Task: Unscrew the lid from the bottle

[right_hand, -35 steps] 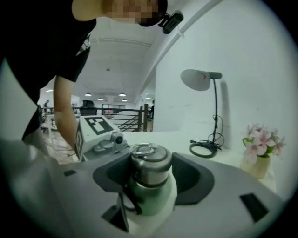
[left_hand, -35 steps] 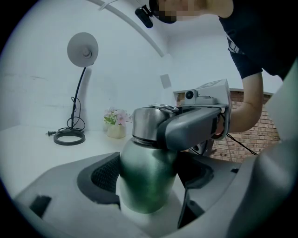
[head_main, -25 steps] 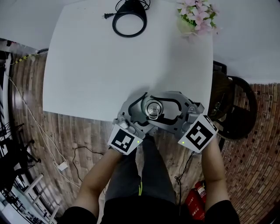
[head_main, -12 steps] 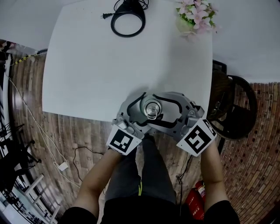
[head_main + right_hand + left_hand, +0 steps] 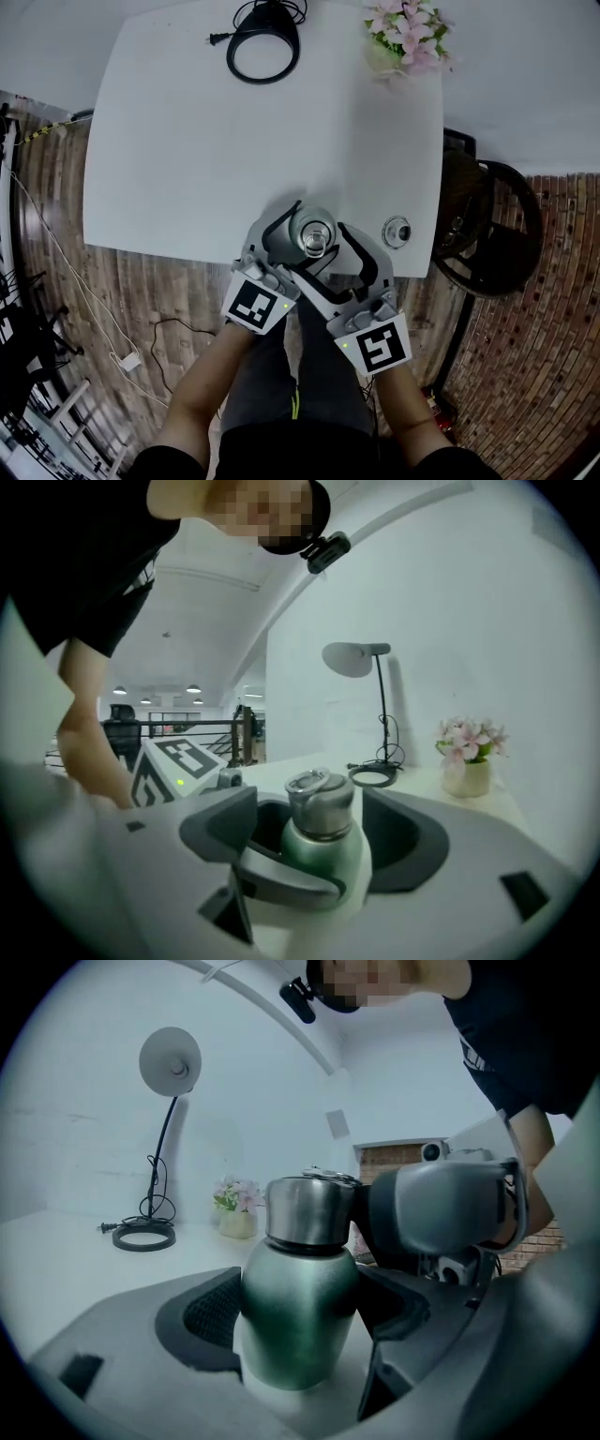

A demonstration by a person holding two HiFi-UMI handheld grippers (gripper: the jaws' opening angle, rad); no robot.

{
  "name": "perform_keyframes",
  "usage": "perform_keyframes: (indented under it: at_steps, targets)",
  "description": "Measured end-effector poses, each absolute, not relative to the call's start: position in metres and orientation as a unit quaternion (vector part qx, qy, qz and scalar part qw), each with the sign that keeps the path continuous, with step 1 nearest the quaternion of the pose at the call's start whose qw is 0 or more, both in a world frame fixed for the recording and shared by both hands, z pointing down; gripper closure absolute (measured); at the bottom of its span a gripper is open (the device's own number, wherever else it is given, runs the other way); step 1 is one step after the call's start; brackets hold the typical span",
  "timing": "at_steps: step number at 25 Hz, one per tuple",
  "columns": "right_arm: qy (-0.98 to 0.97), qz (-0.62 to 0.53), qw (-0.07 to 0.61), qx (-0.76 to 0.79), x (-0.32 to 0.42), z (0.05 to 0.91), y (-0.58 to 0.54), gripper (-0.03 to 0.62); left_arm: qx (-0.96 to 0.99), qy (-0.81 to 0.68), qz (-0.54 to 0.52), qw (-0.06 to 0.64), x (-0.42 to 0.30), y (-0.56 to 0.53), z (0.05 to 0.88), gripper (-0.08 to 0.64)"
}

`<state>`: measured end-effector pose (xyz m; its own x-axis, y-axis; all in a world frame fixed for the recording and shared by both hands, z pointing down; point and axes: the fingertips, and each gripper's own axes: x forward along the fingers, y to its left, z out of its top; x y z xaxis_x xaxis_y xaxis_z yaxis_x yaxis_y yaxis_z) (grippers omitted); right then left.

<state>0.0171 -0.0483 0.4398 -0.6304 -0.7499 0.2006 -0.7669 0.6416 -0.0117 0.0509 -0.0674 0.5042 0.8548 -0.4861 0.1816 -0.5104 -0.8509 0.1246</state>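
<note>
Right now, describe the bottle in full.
The bottle stands upright near the white table's front edge. Its body looks like matte green metal with rounded shoulders; the steel-coloured lid, still on, carries a ring on top. The left gripper's fingers clamp the body from both sides. The right gripper's fingers have just been opening and flank the lid with gaps.

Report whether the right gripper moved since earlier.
Yes: the right gripper swung from the bottle's right toward the table's near edge; its jaws have just been opening around the lid.
</note>
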Motion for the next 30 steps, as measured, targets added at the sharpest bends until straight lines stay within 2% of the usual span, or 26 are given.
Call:
perform_keyframes:
  at_steps: [5,13,15,17,21,25,30]
  targets:
    - [-0.864,0.038,0.082,0.495,0.025,0.441,-0.065,0.265,0.960,-0.261,0.066,0.082,0.050,-0.068,0.502,0.192]
    - [-0.861,0.047,0.105,0.495,0.021,0.454,-0.072,0.269,0.959,-0.261,0.073,0.088,0.052,-0.068,0.505,0.193]
    - [-0.866,0.036,0.112,0.485,0.017,0.453,-0.071,0.319,0.959,-0.260,0.072,0.085,0.052,-0.068,0.505,0.193]
    - [-0.876,0.030,0.121,0.467,0.015,0.454,-0.069,0.322,0.959,-0.259,0.072,0.084,0.052,-0.068,0.504,0.192]
    - [-0.913,0.001,0.134,0.385,0.010,0.451,-0.068,0.322,0.959,-0.259,0.073,0.087,0.052,-0.068,0.505,0.193]
    - [-0.961,-0.016,0.151,0.229,0.000,0.447,-0.064,0.322,0.959,-0.258,0.070,0.088,0.052,-0.068,0.504,0.193]
    - [-0.968,0.009,0.241,0.063,0.003,0.458,-0.055,0.322,0.960,-0.256,0.074,0.083,0.052,-0.067,0.504,0.193]
